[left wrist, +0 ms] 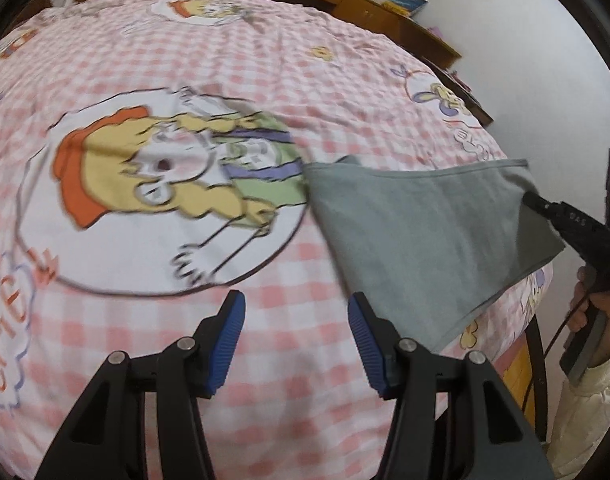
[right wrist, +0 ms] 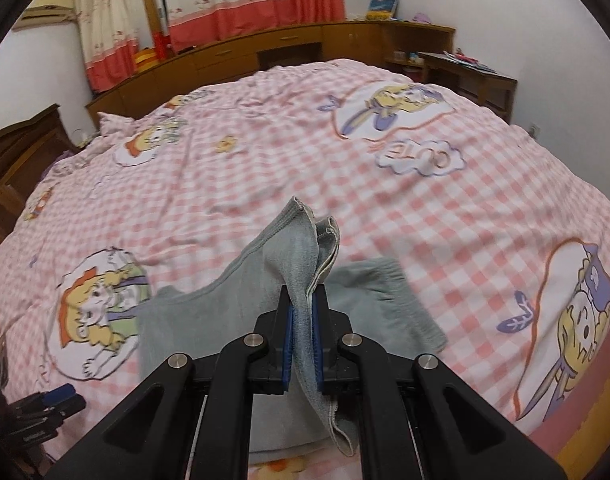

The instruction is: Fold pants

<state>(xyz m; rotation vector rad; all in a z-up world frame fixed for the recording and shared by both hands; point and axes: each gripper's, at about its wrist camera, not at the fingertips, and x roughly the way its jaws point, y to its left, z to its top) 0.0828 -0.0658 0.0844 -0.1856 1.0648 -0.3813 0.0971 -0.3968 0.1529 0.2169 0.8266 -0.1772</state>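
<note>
Left wrist view: left gripper (left wrist: 296,344) has its jaws spread with nothing between; grey pants (left wrist: 421,236) lie on the checked bedspread (left wrist: 265,60), ahead and right, their near edge beside the right finger.
Right wrist view: right gripper (right wrist: 304,336) is clamped on a bunched pants edge (right wrist: 305,268); the rest trails onto the bed.
Technique: probably carry the edge low and level, keeping hems aligned.
</note>
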